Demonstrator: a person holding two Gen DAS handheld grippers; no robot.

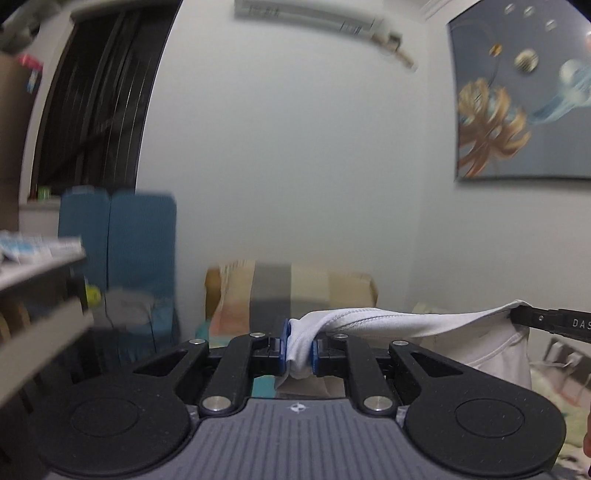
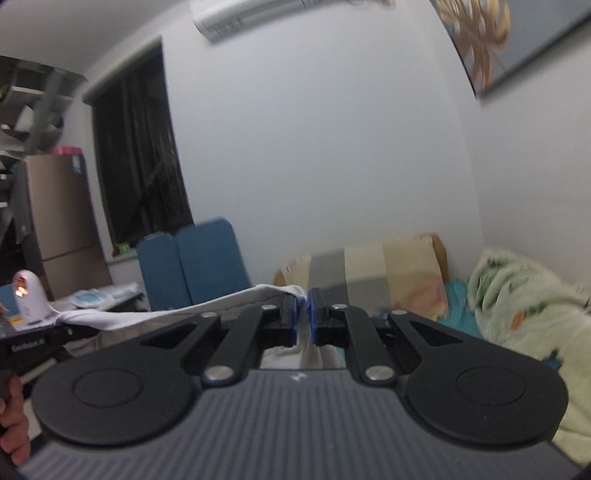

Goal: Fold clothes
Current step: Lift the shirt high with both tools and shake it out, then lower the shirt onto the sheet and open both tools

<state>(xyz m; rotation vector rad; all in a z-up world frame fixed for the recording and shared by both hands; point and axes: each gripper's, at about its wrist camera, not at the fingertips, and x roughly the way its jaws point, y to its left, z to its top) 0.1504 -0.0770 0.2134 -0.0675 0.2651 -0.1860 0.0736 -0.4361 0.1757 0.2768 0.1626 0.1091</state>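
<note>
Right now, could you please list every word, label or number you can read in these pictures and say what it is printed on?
"DAS", cut off by the frame edge: on the right gripper.
"GenRobot.AI", small and soft, likely: on the left gripper.
Sticker on the fridge: too blurred.
Lettering on the air conditioner: too blurred.

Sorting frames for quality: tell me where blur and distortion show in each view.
Left wrist view: shelf and blue cushions smeared, picture bowed; left gripper and white garment sharp. Right wrist view: blanket blurred, window curved.
</note>
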